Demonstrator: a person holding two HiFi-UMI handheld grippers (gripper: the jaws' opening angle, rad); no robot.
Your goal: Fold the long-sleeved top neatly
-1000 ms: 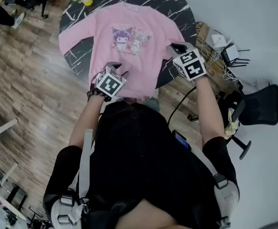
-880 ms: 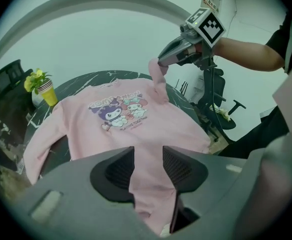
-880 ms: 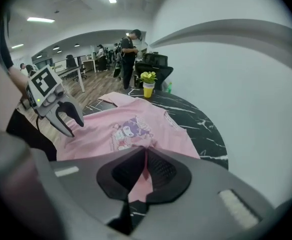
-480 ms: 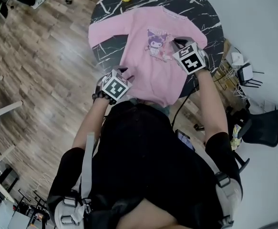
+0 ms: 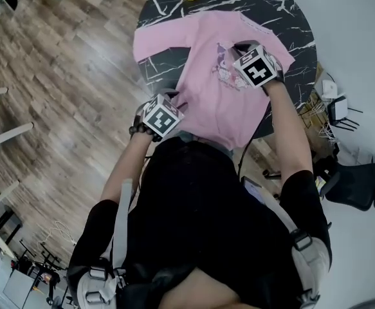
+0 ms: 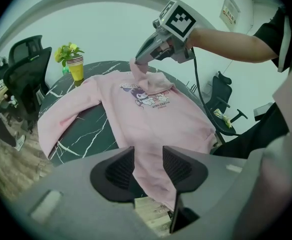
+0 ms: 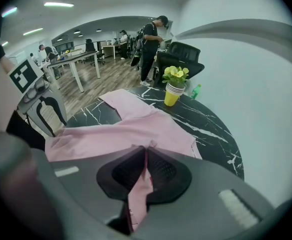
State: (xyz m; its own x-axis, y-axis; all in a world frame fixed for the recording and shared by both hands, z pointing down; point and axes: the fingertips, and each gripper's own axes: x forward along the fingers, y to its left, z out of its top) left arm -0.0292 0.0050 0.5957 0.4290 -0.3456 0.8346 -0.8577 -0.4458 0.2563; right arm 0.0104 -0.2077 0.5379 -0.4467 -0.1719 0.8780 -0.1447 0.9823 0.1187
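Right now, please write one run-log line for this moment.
left claw: shut on pink top hem | right claw: shut on pink top, fabric lifted | body: on table

**A:** What does the top look like?

**B:** It is a pink long-sleeved top (image 5: 203, 92) with a cartoon print (image 5: 222, 69) on the chest. It lies front up on a round black table (image 5: 290, 11).

**A:** Which way does it lie?

**B:** The collar points to 1 o'clock. The hem is at 6 o'clock and droops over the table's edge. One sleeve (image 5: 155, 44) lies flat, stretched toward 9 o'clock.

**A:** And the other sleeve?

**B:** It is lifted at 3 o'clock and folded across the chest. Its end is pinched in the right gripper (image 5: 241, 46). The left gripper (image 5: 170, 96) clamps a bunch of hem at 7 o'clock.
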